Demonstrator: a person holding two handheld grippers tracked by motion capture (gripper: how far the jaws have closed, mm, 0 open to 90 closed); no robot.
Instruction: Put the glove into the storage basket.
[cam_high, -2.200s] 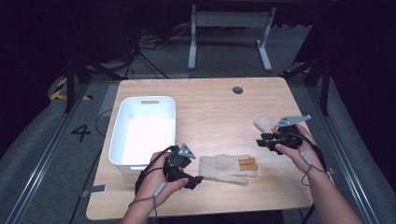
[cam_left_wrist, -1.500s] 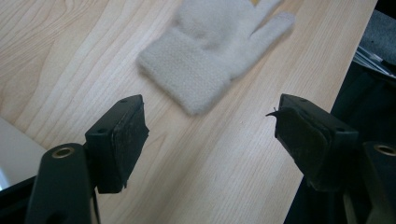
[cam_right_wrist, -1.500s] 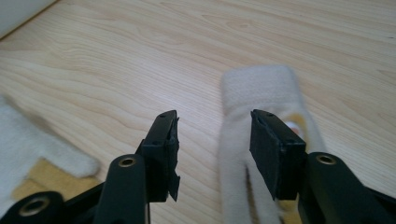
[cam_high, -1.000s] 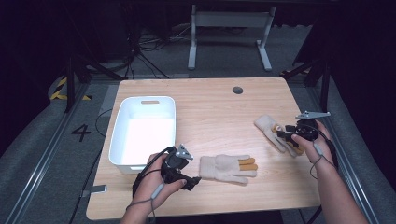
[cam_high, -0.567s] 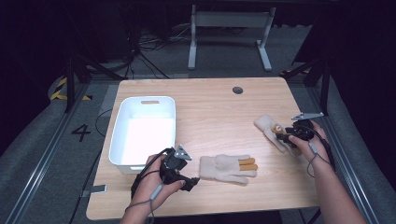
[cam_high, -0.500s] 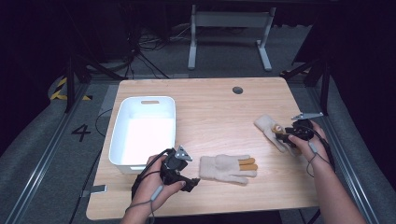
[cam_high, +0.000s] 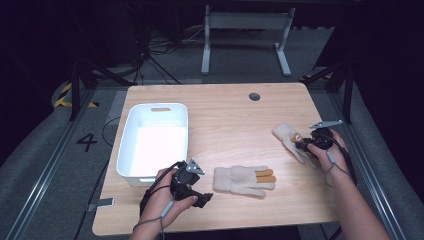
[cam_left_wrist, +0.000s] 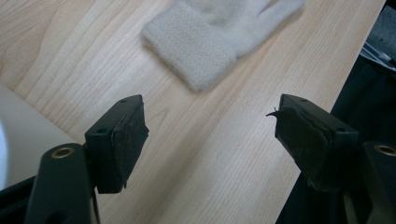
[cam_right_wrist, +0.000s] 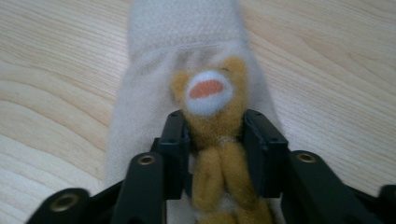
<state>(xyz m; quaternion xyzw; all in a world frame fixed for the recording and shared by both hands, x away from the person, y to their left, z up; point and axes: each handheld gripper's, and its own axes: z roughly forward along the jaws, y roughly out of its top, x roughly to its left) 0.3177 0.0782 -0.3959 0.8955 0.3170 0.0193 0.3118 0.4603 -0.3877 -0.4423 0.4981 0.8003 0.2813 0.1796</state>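
A pale wooden table (cam_high: 225, 120) carries a white rectangular plastic bin (cam_high: 152, 142) at its left side. Near the front edge lies a cream knitted glove with orange fingertips (cam_high: 242, 180), flat on the wood. The left gripper (cam_high: 200, 196), jaws spread wide and holding nothing, sits just left of that glove's cuff. At the right, the right gripper (cam_right_wrist: 215, 140) pinches the brown plush animal figure (cam_right_wrist: 215, 116) sewn on a second cream glove (cam_high: 289, 140).

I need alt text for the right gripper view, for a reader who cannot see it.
The right gripper is shut on a brown bear-shaped patch with a white muzzle, sewn on a cream knitted glove. The glove lies flat on a light wooden table, stretching away from the camera.
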